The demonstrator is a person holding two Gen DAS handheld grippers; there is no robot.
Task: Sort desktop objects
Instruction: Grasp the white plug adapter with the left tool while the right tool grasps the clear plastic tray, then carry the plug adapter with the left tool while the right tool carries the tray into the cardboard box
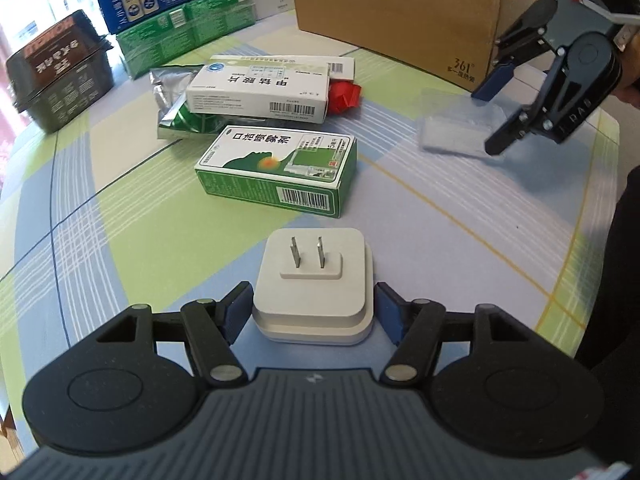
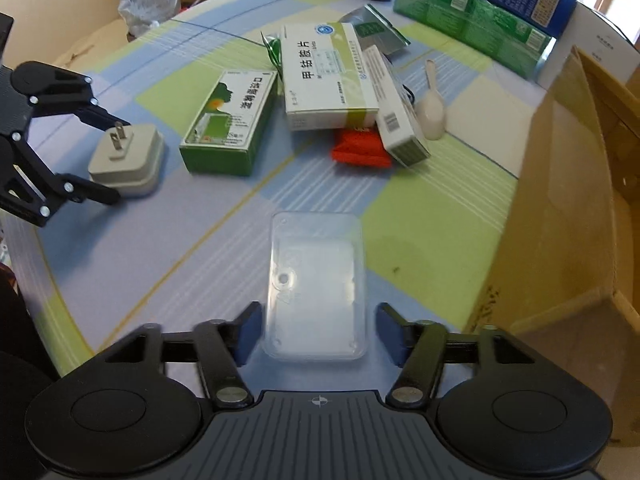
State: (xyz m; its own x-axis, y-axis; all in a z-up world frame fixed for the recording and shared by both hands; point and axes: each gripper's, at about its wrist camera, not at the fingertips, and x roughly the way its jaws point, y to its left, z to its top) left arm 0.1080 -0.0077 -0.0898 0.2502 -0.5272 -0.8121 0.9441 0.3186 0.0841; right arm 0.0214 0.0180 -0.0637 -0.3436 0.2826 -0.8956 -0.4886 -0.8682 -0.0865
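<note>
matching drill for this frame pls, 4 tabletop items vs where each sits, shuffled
Items:
1. white plug adapter
2. clear plastic case
3. red packet
4. white scoop

Places:
A. partly under the white medicine boxes
B. between the left gripper's fingers, prongs up
C. between the right gripper's fingers, flat on the tablecloth
D. beside the narrow white box, on the side toward the cardboard box

Pairs: 1-B, 2-C, 3-A, 4-D
</note>
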